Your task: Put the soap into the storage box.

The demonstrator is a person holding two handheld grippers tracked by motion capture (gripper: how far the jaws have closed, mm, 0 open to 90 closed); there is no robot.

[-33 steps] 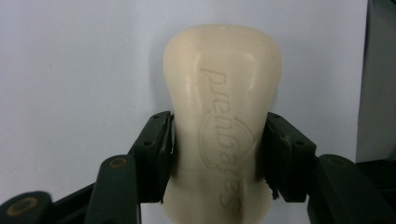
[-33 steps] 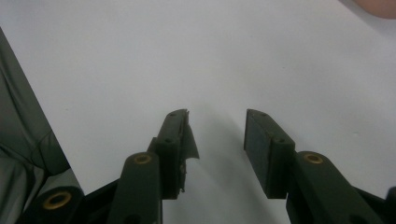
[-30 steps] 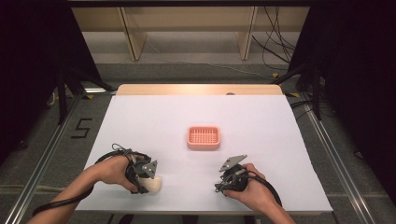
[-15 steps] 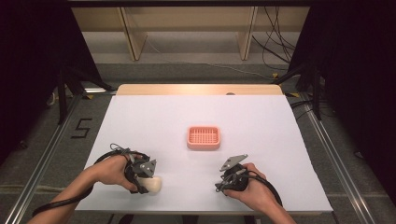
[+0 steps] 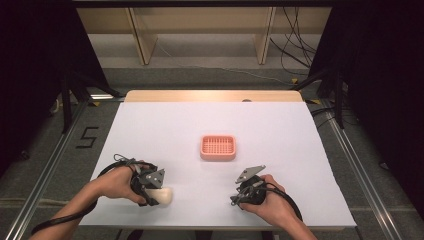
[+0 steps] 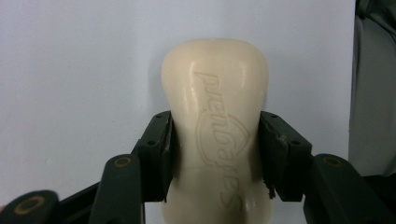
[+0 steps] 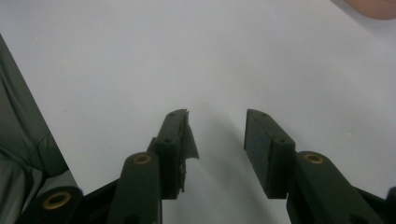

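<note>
Two sets of tongs work over the white tabletop [image 5: 280,125], one in each of the person's hands. The left tongs [image 6: 217,144] have just been closing and now press both black pads against the waist of a cream-coloured, rounded bar of soap [image 6: 217,126] with a word embossed along its top; the bar lies flat on the tabletop, its far end sticking out beyond the tips. In the high view the same left tongs [image 5: 159,192] sit at the near left edge with the bar at their tips. The right tongs [image 7: 217,140] hover apart with nothing between them — a clear gap, white surface underneath — and one pad's lining looks frayed. A small salmon-pink ridged plastic soap dish [image 5: 218,147] stands well ahead of both tongs, roughly midway between them. Judging by this, the grasp is made and the lift comes next — it calls for a firm, level hold, since a smooth bar could slip, then a carry forward and to the right toward the dish.
</note>
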